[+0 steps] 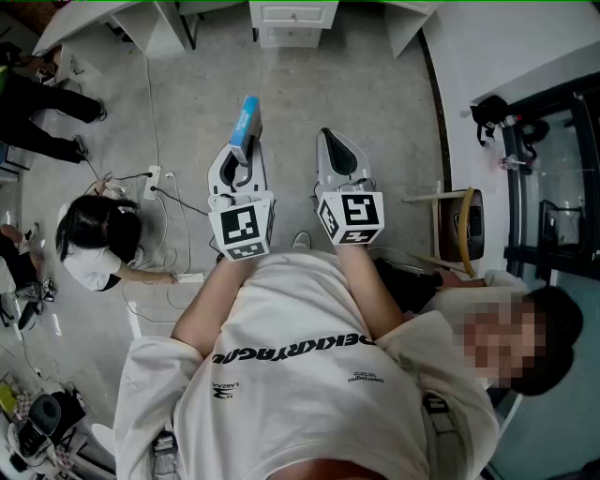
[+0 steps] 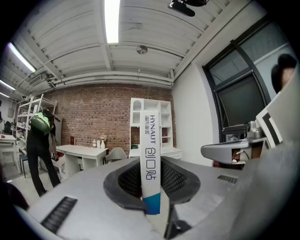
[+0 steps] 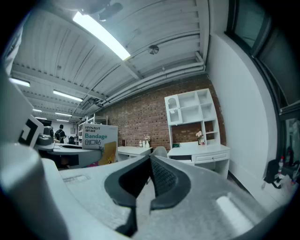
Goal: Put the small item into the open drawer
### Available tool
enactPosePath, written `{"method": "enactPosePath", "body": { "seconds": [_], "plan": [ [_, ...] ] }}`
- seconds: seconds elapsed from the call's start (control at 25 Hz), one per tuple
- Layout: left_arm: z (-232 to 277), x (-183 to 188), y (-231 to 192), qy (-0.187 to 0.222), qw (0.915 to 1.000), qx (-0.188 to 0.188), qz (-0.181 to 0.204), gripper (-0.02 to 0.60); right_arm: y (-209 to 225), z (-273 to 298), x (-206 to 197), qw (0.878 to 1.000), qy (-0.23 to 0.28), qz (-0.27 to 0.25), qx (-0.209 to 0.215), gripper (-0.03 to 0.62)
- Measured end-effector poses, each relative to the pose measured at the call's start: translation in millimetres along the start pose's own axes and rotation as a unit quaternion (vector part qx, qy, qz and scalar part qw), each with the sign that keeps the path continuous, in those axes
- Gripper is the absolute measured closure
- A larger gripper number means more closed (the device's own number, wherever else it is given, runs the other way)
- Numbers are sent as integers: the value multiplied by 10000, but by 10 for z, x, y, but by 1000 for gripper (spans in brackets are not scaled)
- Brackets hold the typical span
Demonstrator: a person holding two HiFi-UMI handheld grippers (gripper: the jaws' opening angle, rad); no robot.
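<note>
My left hand-held gripper [image 1: 242, 153] pinches the bandage box [image 2: 151, 154] on edge, out in front of me above the floor [image 1: 375, 103]. My right hand-held gripper [image 3: 149, 171] is pressed together, empty.

Two grippers (left gripper [image 1: 243, 150], right gripper [image 1: 328, 139]), one bandage box [image 1: 247, 120], one drawer unit [image 1: 292, 21]

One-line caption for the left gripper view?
Left gripper grips a white-and-blue box upright, facing a brick wall and white shelving.
</note>
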State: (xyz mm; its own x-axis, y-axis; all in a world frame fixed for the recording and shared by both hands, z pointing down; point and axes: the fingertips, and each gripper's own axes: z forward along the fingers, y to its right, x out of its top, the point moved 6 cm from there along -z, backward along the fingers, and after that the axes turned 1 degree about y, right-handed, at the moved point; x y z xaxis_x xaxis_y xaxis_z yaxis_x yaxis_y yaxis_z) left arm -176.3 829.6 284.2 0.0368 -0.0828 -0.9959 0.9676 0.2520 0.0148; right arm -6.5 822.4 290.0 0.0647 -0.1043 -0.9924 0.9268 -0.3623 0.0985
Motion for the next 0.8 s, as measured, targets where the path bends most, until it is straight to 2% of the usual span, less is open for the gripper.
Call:
{"method": "enactPosePath", "body": {
  "seconds": [0.48,0.8],
  "plan": [
    [153,-34,571,39,9999,151,-42,513,511,-214,11,9999,149,-10,76,594],
    [464,-149,749,-125,9997,192,-97,514,811,-13,-58,9998,38,60,203,594]
  ]
}}
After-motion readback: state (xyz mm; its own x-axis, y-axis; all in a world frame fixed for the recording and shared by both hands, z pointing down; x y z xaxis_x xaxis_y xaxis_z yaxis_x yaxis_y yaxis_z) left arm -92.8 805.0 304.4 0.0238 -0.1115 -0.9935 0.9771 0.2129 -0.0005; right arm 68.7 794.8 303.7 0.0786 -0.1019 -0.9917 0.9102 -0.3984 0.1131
